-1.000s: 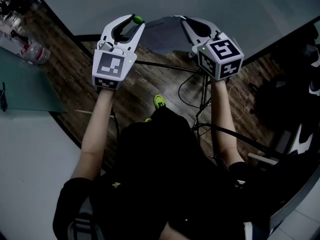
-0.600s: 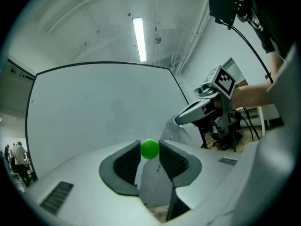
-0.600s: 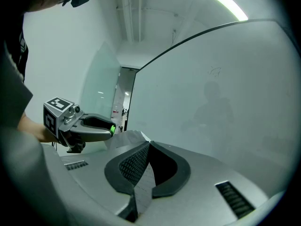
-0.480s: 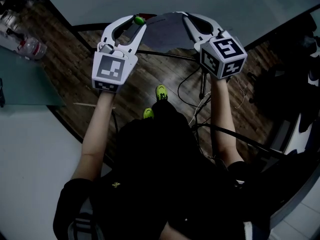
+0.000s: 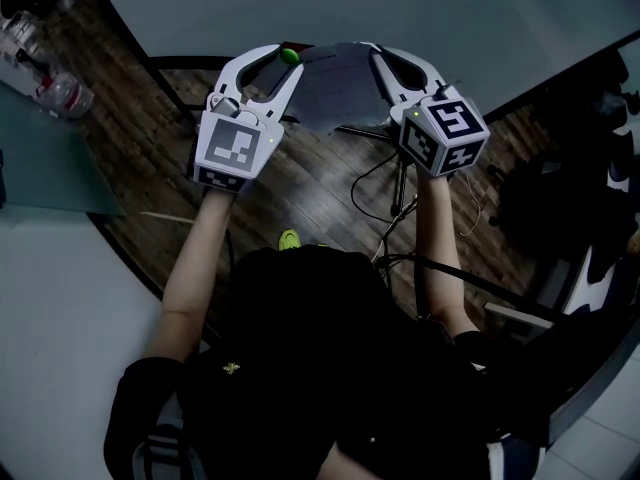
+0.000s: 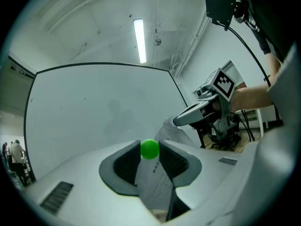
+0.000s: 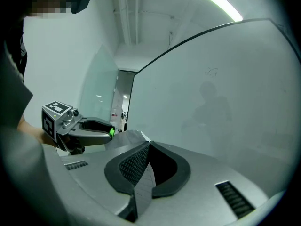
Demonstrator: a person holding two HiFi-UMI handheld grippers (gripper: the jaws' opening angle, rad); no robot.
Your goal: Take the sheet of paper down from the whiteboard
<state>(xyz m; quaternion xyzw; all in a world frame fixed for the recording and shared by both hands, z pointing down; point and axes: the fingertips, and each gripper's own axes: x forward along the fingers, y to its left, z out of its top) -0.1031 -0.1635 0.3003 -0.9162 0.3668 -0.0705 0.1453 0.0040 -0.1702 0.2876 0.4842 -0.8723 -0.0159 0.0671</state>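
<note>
The left gripper pinches a green ball and one edge of the sheet of paper. The right gripper is clamped tight on the other edge. Both grippers have shifted a little. The sheet now seems to hang free of the whiteboard, so it is nearly down.

Paper spans left tool to right tool; ball between left tool's jaws.

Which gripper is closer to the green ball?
Left. The left gripper has the green ball between its jaws; the right gripper clamps the sheet of paper across from it.
</note>
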